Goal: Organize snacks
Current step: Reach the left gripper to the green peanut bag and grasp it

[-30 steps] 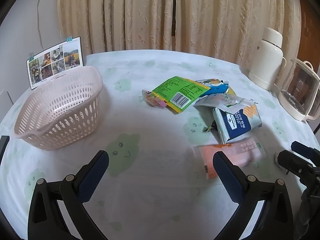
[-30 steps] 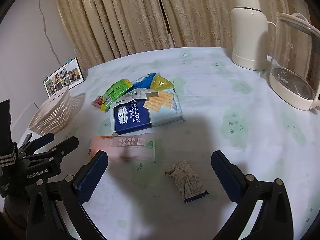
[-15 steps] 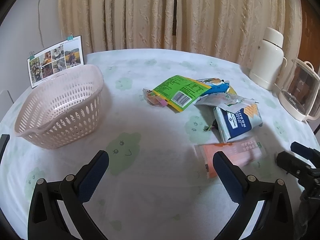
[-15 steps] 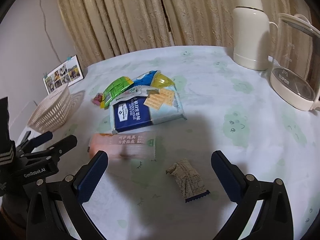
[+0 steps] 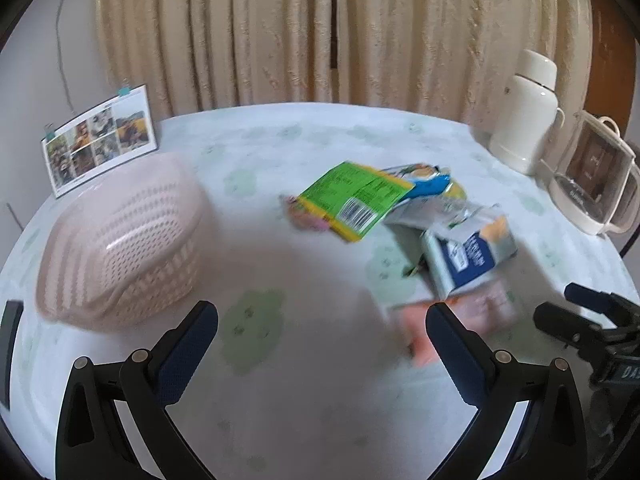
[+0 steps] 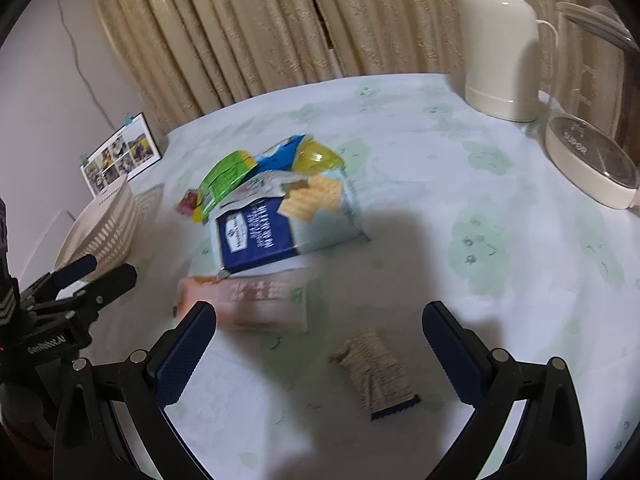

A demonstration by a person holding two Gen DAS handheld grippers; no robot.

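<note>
**Both grippers spread wide above a table of loose snacks**

The left gripper point(image 5: 322, 336) hangs over the table point(image 5: 304, 408) with its jaws spread wide and nothing between them. The right gripper point(image 6: 320, 334) is likewise released and empty; a small brown wrapped snack point(image 6: 374, 372) lies on the cloth between its fingers, untouched.

The snacks sit in a loose cluster near the middle of the table. A green packet point(image 5: 356, 198) rests partly over a blue and yellow packet point(image 5: 432, 184), with a small pink sweet point(image 5: 308, 220) at its near-left edge. A blue and white cracker bag point(image 6: 280, 224) lies just in front of them, its open top crumpled. A pink-orange packet point(image 6: 256, 300) lies flat just in front of the cracker bag, its left end near the right gripper's left finger; both views blur it.

The pale pink basket point(image 5: 120, 240) stands on the left side of the table, well apart from the cluster, and appears empty. Behind it a photo card point(image 5: 100, 140) stands upright. At the far right a cream thermos point(image 5: 526, 108) stands beside a glass kettle point(image 5: 592, 184). Curtains point(image 5: 320, 32) hang behind.
</note>
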